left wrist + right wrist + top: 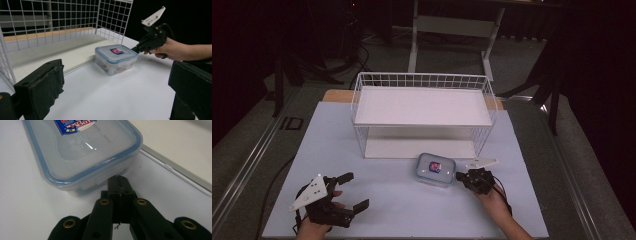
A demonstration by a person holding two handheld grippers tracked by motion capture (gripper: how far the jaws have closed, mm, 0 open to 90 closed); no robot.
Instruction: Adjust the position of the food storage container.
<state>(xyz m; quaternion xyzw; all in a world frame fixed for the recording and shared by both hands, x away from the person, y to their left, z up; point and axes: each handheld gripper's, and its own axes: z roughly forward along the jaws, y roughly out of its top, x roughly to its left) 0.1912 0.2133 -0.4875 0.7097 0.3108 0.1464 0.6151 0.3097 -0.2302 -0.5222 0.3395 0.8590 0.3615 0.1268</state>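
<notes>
Your left gripper [348, 194] sits near the table's [402, 210] front-left corner, jaws spread wide and holding nothing. Your right gripper [459, 176] has its jaws pressed together, tips touching the side of the clear blue-rimmed food container [435, 169], which rests just before the white wire rack [422, 107], toward the front edge.

Glossy clear plastic box [82, 152], white wire rack [422, 112], seemingly matt table [387, 200].
</notes>
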